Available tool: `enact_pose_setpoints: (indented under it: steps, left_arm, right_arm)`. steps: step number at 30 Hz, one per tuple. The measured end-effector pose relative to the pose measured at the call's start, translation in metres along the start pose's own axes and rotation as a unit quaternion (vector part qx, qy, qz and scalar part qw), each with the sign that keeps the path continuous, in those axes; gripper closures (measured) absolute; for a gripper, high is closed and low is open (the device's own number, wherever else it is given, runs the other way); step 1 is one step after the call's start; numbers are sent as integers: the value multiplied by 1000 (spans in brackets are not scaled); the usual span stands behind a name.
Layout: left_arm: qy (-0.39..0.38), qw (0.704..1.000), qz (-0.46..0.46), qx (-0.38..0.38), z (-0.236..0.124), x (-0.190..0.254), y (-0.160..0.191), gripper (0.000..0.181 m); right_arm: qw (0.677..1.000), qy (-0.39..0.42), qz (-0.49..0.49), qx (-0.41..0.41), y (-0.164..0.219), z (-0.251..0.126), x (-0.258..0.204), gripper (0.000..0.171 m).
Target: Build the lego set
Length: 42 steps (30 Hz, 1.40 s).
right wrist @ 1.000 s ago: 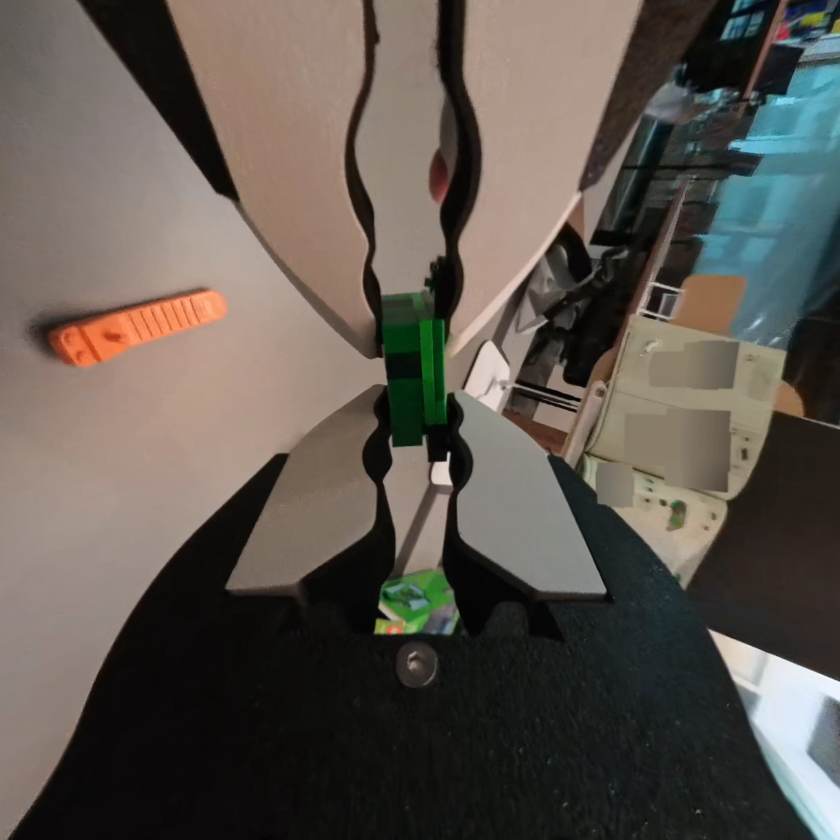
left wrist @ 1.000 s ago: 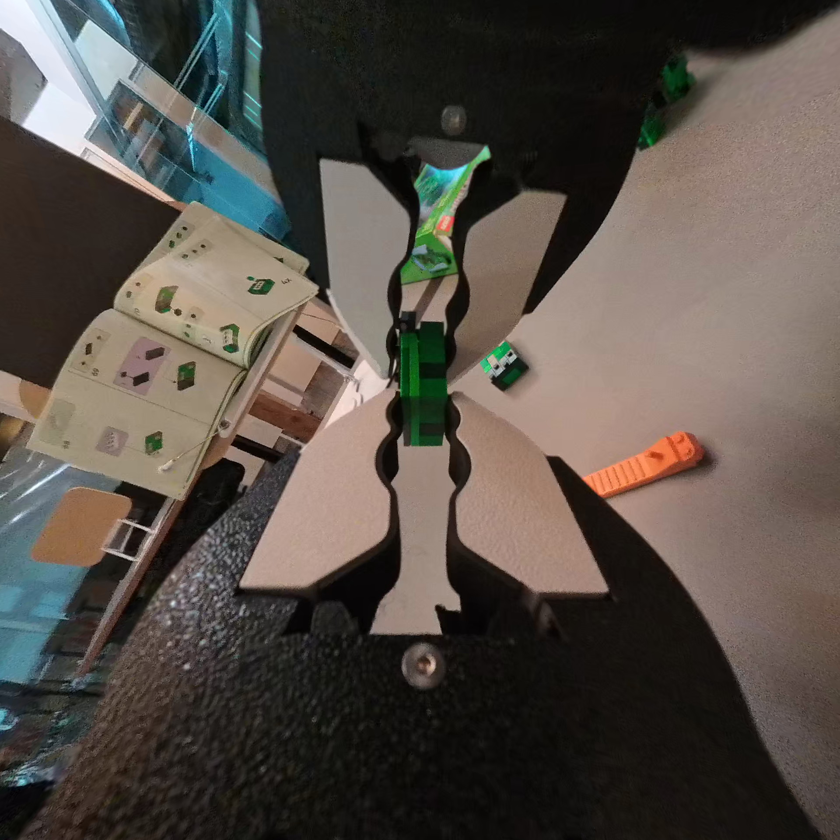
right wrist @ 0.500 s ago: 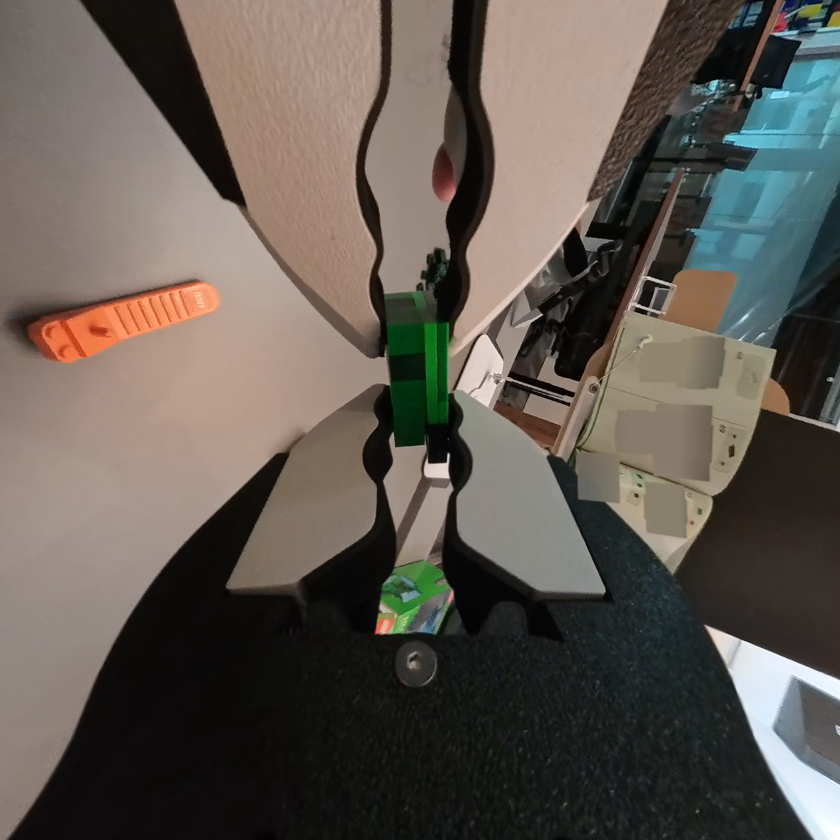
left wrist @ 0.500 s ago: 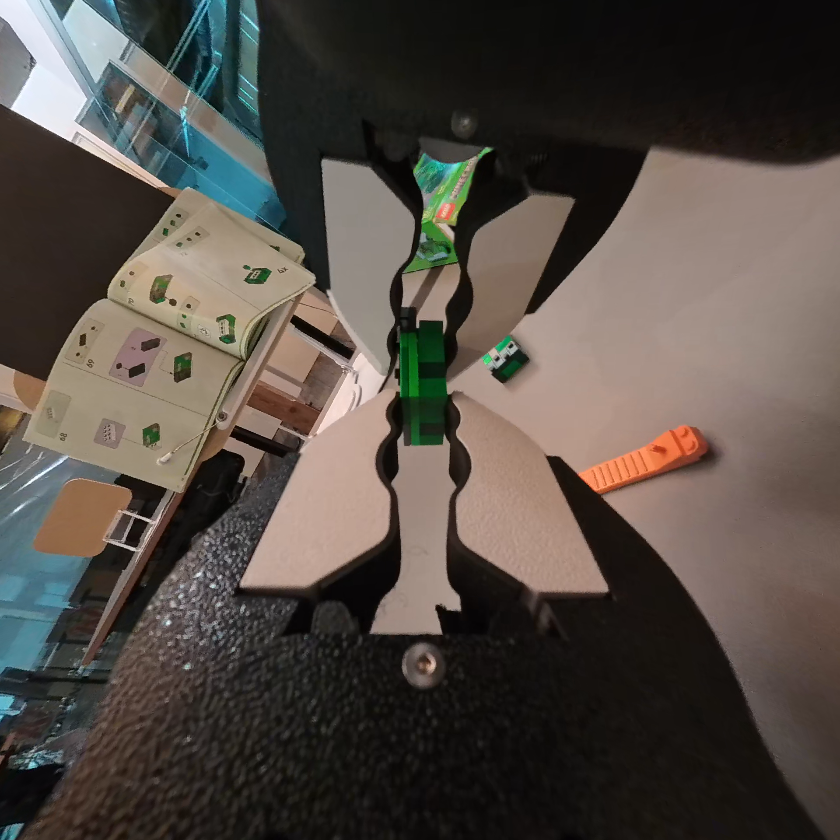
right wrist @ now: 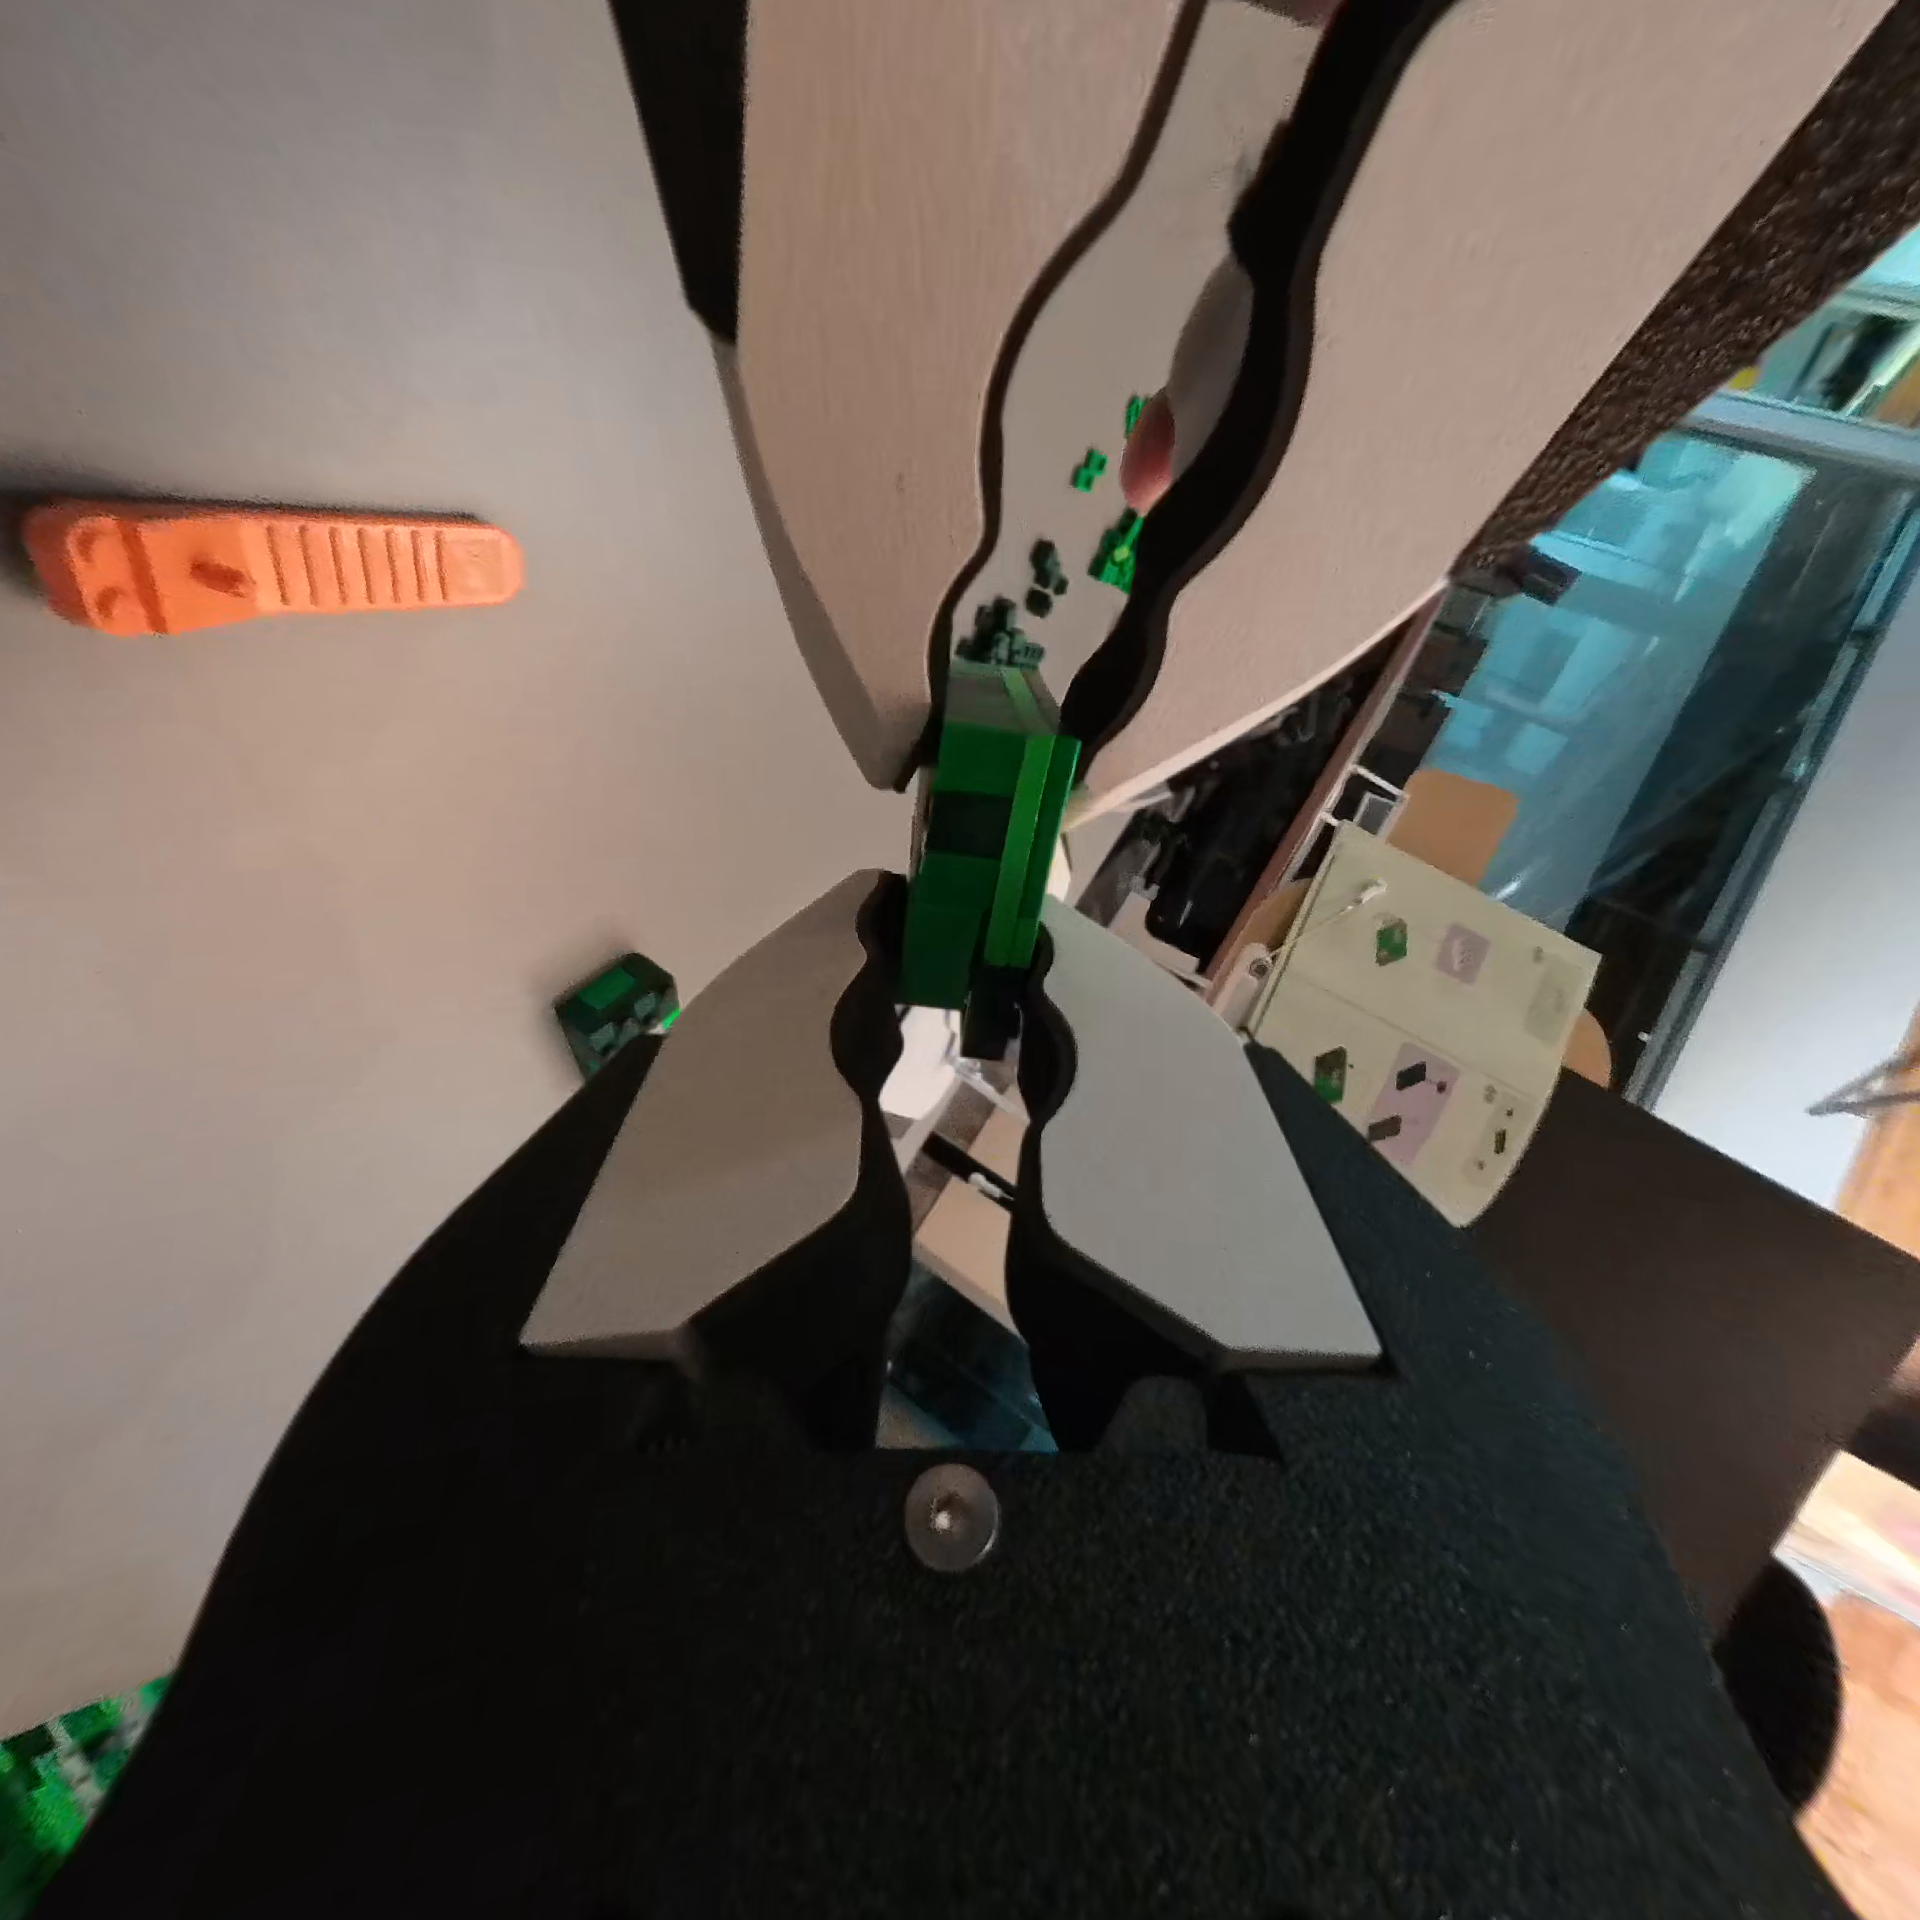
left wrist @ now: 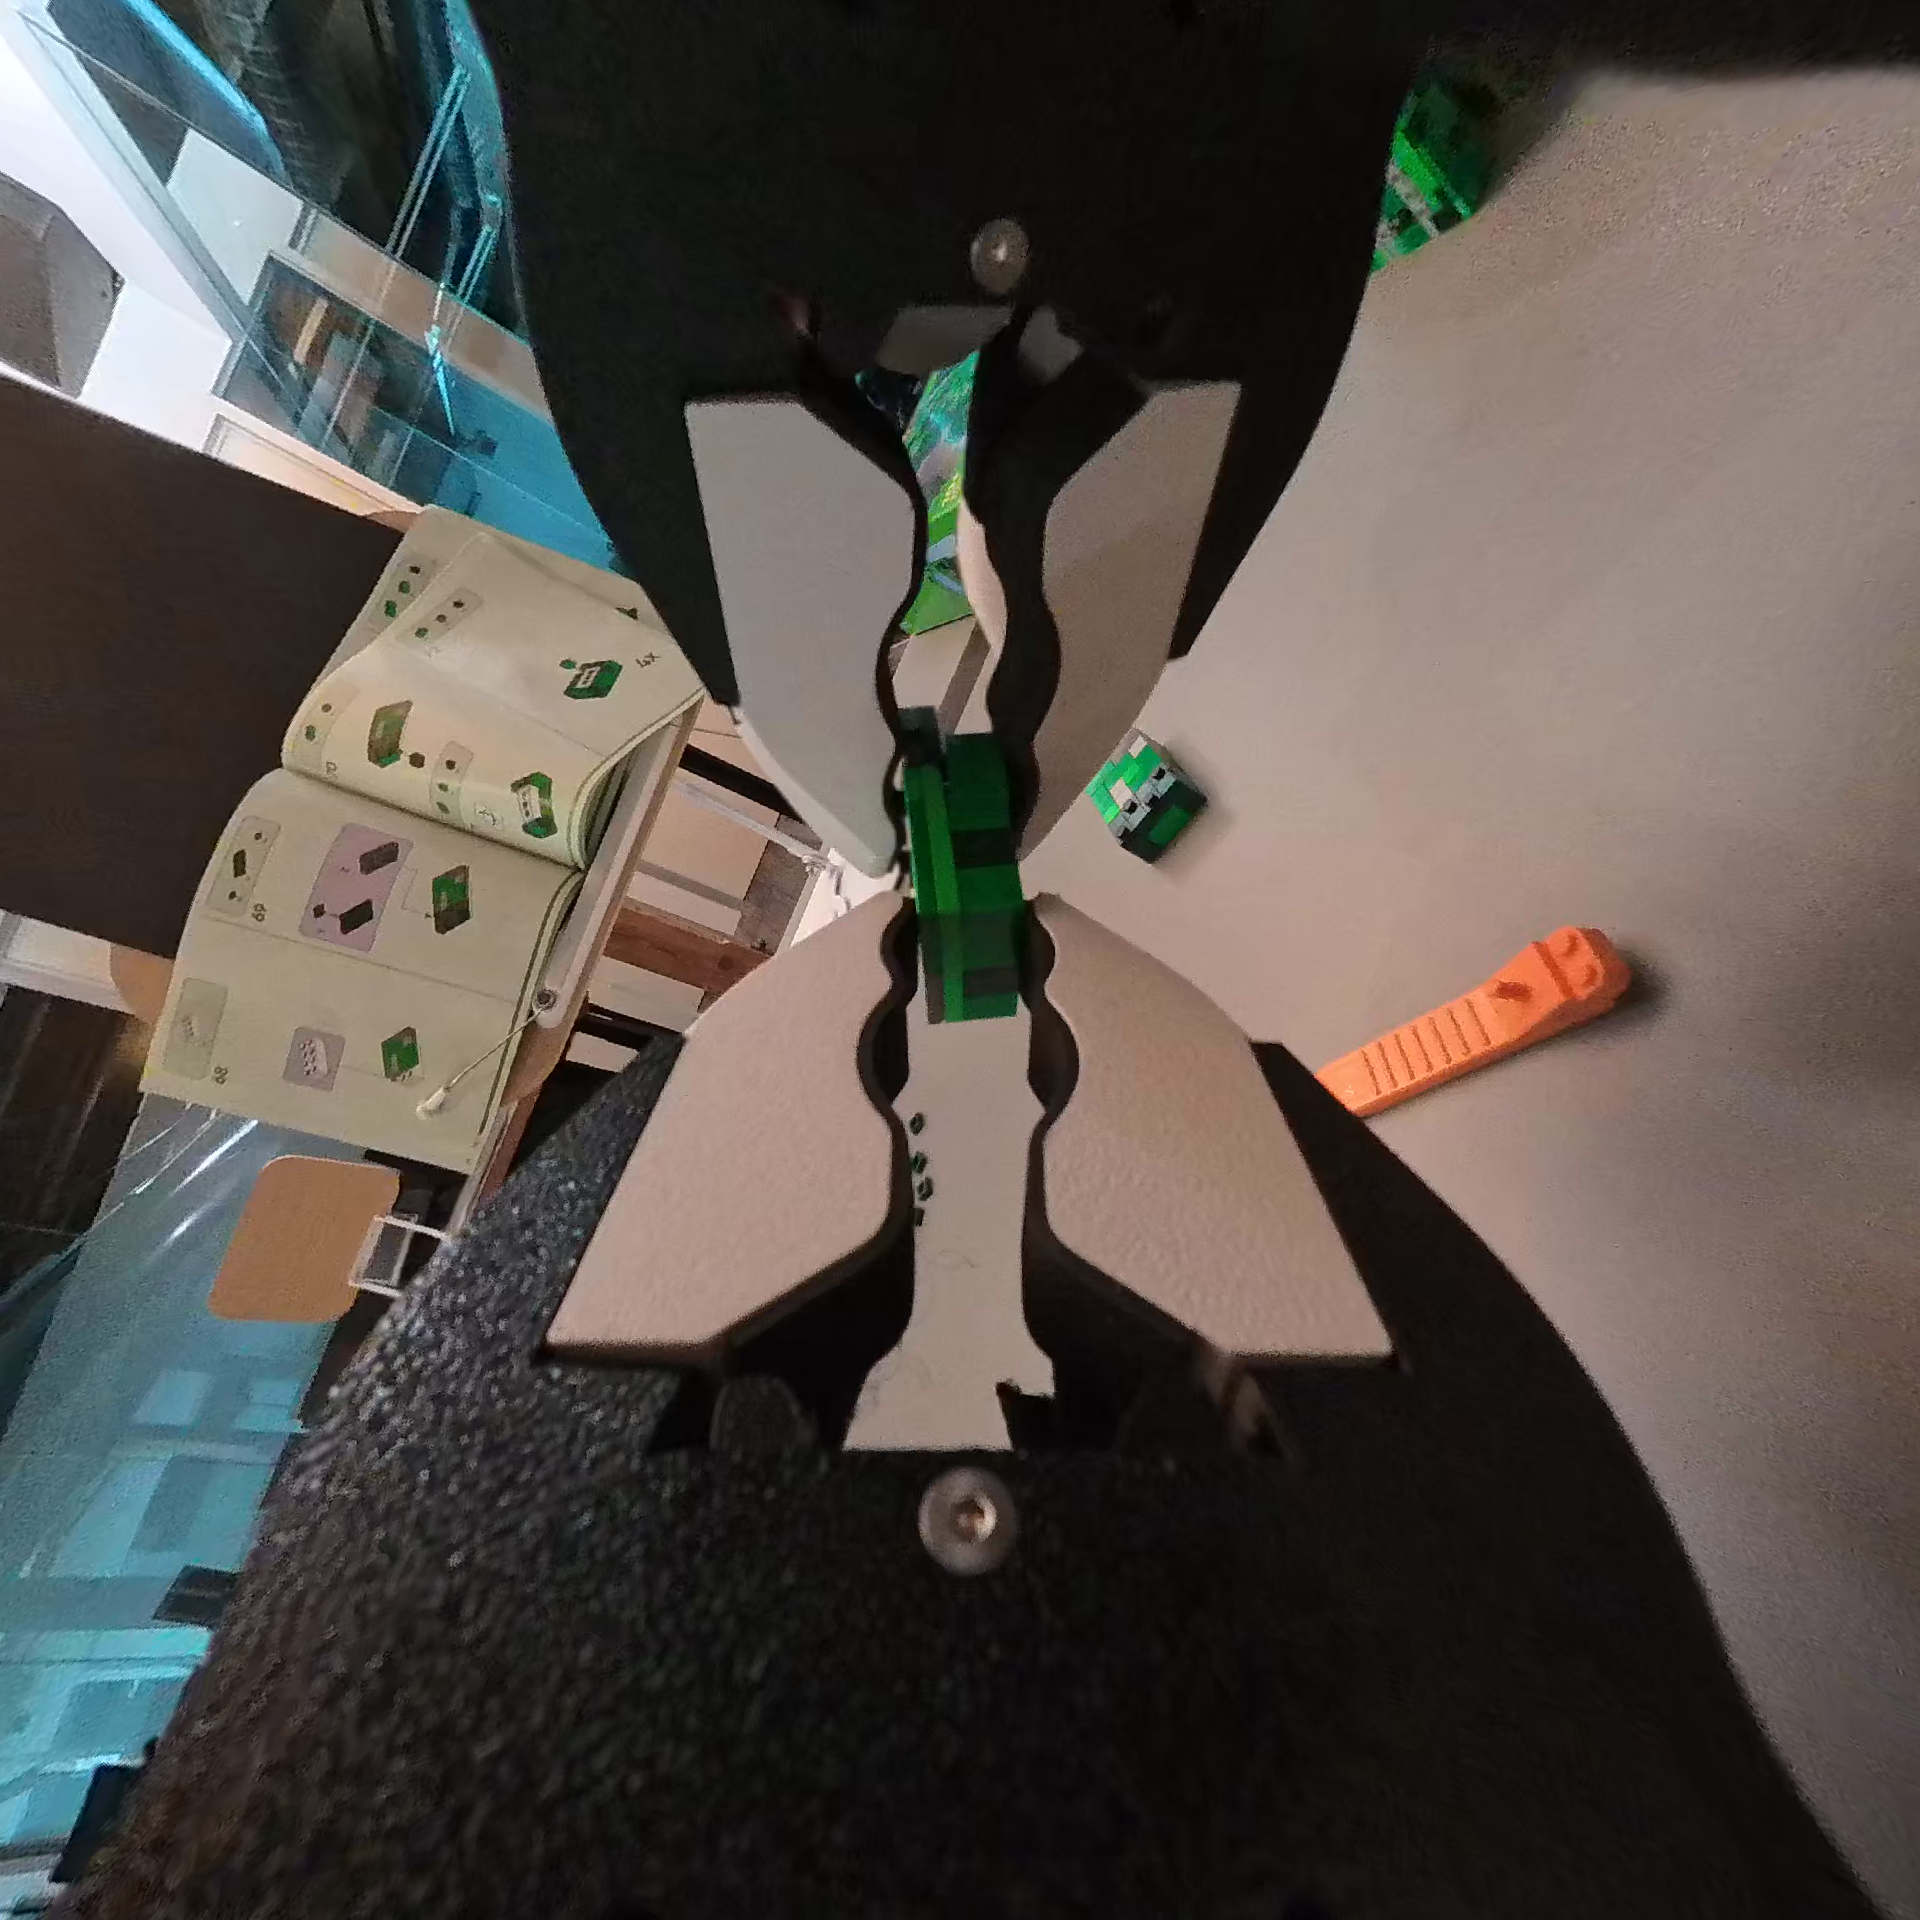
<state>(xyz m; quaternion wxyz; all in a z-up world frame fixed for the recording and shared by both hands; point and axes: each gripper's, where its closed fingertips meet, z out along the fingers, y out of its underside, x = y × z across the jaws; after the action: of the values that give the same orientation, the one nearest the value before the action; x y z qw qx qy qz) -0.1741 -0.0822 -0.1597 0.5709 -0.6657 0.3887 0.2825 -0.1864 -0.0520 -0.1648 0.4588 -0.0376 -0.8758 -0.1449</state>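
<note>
Left wrist view, left gripper [left wrist: 966,935]: clenched on the green lego stack [left wrist: 966,883] at frame centre.
Left wrist view, right gripper [left wrist: 961,790]: enters from the top, pinching the same stack's upper end.
Left wrist view, table [left wrist: 1610,644]: orange brick separator [left wrist: 1475,1023] at right; small green block [left wrist: 1146,798] just right of centre.
Left wrist view, left side: open instruction booklet [left wrist: 416,831].
Right wrist view, right gripper [right wrist: 961,935]: jaws tight on the stack's lower end [right wrist: 987,852].
Right wrist view, left gripper [right wrist: 987,758]: comes down from the top, gripping the stack's upper end.
Right wrist view, table [right wrist: 312,935]: separator [right wrist: 270,577] at upper left; small block [right wrist: 613,1010] left of centre.
Right wrist view, right side: booklet [right wrist: 1423,1008].
</note>
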Motion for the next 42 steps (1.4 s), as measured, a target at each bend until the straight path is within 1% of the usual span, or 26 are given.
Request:
enact_pose_setpoints:
  steps: [5, 8, 11, 13, 17, 20, 25, 26, 27, 31, 33, 37, 39, 42]
  left_arm:
    - [15, 1000, 6, 6, 2, 7, -2, 163]
    - [17, 1000, -10, 11, 3, 7, -1, 163]
    - [12, 1000, -24, 16, 3, 2, 0, 163]
    - [7, 999, -28, 19, 2, 0, 0, 163]
    - [9, 999, -38, 25, 1, -1, 0, 163]
    - [11, 999, -44, 31, 0, -1, -2, 163]
    - [10, 999, -27, 38, -1, -1, -4, 163]
    - [3, 999, -23, 38, -2, -2, -5, 163]
    - [3, 999, -20, 38, -2, -3, -5, 163]
    - [14, 999, -17, 38, -2, 0, -4, 163]
    - [18, 999, -19, 36, 0, 3, -3, 163]
    - [19, 998, -35, 38, 0, 0, -1, 163]
    - [30, 997, -51, 40, -1, 1, 1, 163]
    - [38, 996, -66, 39, -1, 1, 3, 163]
  right_arm:
    - [999, -23, -10, 25, -2, -1, -8, 152]
    - [997, -57, 49, 36, -3, 0, -12, 152]
    - [992, -54, 101, 47, -3, 1, -8, 152]
    - [991, -47, 119, 49, -3, 1, -4, 151]
    - [988, -39, 141, 52, -3, 0, 1, 140]
    - [987, -37, 145, 59, -3, -3, 2, 138]
    - [985, -55, 148, 72, -7, -5, -1, 142]
    - [985, -57, 146, 73, -7, -5, -2, 147]
    - [986, -54, 137, 75, -8, -5, -2, 151]
    - [992, -54, 94, 68, -7, -5, -6, 152]
    - [991, -63, 98, 61, -7, -4, -10, 152]
    - [986, -48, 148, 66, -8, -2, -5, 149]
    - [986, -38, 148, 67, -6, -5, -2, 140]
    - [982, -41, 160, 89, -10, -12, 1, 140]
